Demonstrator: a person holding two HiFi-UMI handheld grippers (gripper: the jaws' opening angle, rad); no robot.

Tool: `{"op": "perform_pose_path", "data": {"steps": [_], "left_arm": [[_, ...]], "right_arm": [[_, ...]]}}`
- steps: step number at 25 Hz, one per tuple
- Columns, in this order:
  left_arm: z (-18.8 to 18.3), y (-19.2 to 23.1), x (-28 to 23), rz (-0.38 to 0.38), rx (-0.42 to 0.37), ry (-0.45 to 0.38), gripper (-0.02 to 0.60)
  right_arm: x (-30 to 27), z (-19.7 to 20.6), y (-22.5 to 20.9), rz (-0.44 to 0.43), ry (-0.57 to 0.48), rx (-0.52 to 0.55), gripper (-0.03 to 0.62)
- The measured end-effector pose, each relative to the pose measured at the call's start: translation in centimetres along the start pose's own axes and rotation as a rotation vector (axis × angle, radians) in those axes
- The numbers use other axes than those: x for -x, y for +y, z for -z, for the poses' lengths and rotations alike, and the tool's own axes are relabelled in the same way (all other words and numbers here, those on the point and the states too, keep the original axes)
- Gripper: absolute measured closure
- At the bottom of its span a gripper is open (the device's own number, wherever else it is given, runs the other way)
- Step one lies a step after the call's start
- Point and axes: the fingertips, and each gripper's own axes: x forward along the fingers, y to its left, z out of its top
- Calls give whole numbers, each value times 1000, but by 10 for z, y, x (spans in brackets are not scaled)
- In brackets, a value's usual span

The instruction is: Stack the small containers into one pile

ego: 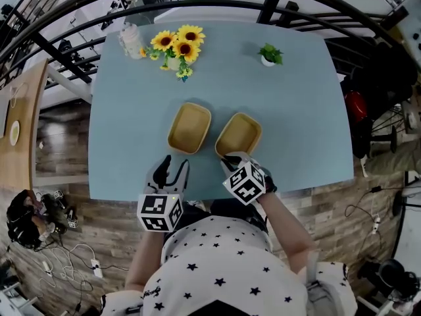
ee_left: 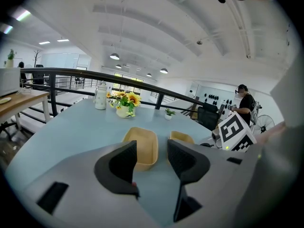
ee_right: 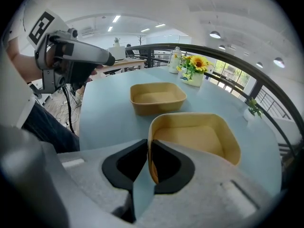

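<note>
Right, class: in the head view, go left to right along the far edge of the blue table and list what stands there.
white bottle → sunflowers → small potted plant

Person in a starred top (ego: 223,268)
White, short-sleeved, dotted with black stars; the left gripper (ego: 176,166) and right gripper (ego: 227,158) are grey, each with a black-and-white marker cube (ego: 160,212).

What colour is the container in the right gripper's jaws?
The held container is plain mustard-tan; right gripper view shows it best.
</note>
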Motion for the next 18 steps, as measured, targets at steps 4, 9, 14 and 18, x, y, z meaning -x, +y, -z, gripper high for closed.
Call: {"op": "perform_pose_path", "data": {"steps": [4,9,14,18], "left_arm": [[1,2,0,-3,-1,1,383],[0,1,2,-3,-2,-4,383],[0,5,5,-10,-2,-11,383],[0,7,5,-12,1,-18,383]], "right_arm": [[-2,0,-3,14,9,1,563],[-2,0,-3,20,23,27,565],[4,-7,-5,38,9,42,566],[10,-16,-9,49,-15,43,566]]}}
